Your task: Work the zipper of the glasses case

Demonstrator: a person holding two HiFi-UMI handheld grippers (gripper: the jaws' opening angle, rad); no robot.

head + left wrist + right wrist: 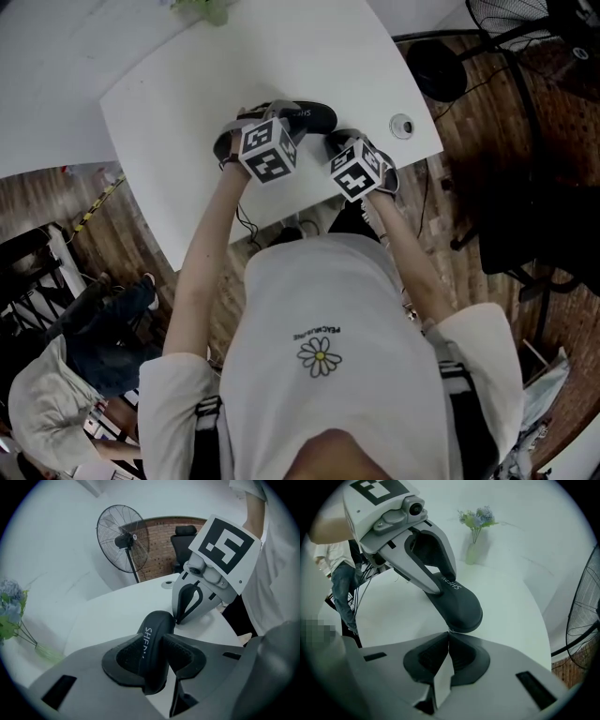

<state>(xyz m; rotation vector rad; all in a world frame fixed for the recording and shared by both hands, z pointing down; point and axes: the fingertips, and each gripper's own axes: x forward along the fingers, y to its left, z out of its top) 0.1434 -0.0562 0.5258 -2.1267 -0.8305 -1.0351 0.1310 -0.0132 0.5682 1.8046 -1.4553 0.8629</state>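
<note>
Glasses case [311,116] on desk [187,75], long axis left-right. My left hand-held gripper [152,644] clamps one end; right hand-held gripper [448,637], pinched closed, touches other.

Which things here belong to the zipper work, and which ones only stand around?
Job: glasses case; left gripper, shut on it; right gripper, shut at its end; white table beneath.
Standing around: vase of flowers; fan; office chair.

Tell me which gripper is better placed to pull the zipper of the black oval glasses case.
Right, probably. The right gripper, jaws closed, sits at the end of the black oval glasses case, while the left gripper clamps its body.
</note>
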